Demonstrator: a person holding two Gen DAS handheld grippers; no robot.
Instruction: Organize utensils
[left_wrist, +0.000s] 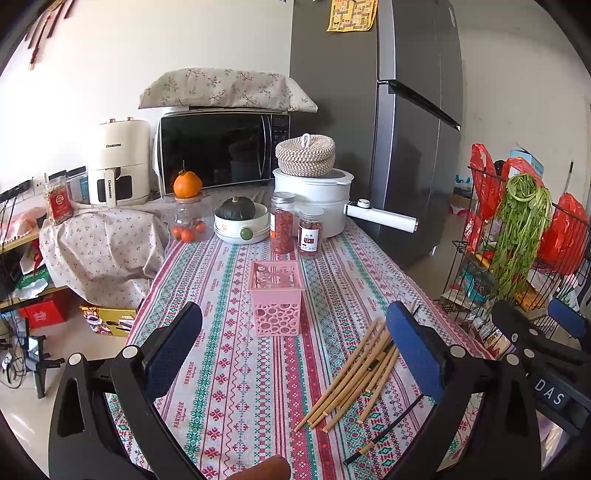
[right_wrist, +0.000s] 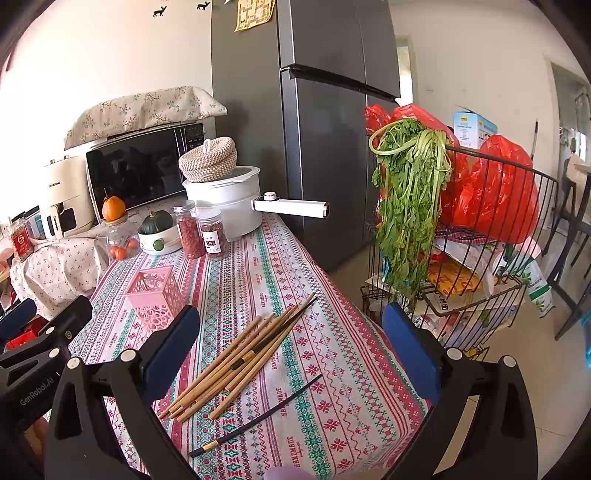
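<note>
Chopsticks (right_wrist: 236, 363): bamboo bundle, loose on patterned desk (right_wrist: 332, 369), near pink holder (right_wrist: 155, 295); one dark chopstick (right_wrist: 258, 417) apart. Probably light, stiff, smooth, prone to roll; best pinched mid-length, few at once. Left tool (left_wrist: 295, 354) and right tool (right_wrist: 291, 350): both spread wide, gripping nothing.

Microwave (left_wrist: 221, 149), fridge (left_wrist: 373, 110), white pot (left_wrist: 314, 201) (woven lid), greens (right_wrist: 410, 192) in wire basket (right_wrist: 480, 236)
</note>
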